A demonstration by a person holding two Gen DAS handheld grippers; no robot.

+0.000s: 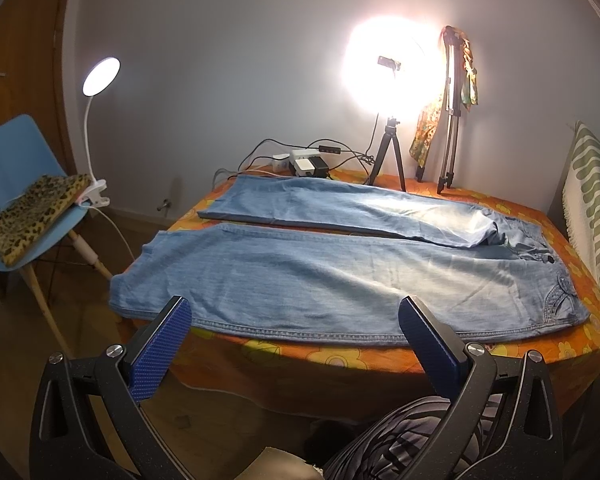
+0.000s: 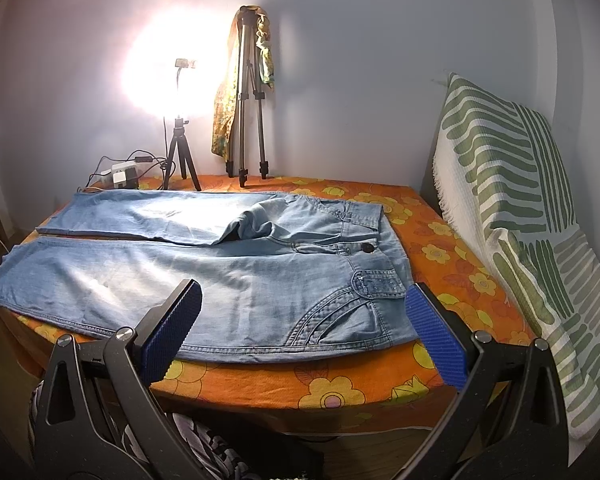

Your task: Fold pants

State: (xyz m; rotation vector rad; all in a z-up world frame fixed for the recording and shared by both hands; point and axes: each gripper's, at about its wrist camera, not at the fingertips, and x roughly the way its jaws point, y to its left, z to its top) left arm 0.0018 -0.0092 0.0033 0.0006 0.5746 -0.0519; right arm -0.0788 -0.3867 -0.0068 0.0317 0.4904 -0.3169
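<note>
Both claws, left (image 1: 296,334) and right (image 2: 302,318), hang wide open and empty before the worktop (image 2: 340,384). Pants (image 2: 204,276) lie flat, unfolded. Next we'd grip the near leg's edge and fold across.

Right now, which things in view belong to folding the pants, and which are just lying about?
For the job:
jeans, spread flat, unfolded
table
left gripper, open
right gripper, open

Lying about:
ring light
tripod
chargers
clip lamp
chair
striped cloth
</note>
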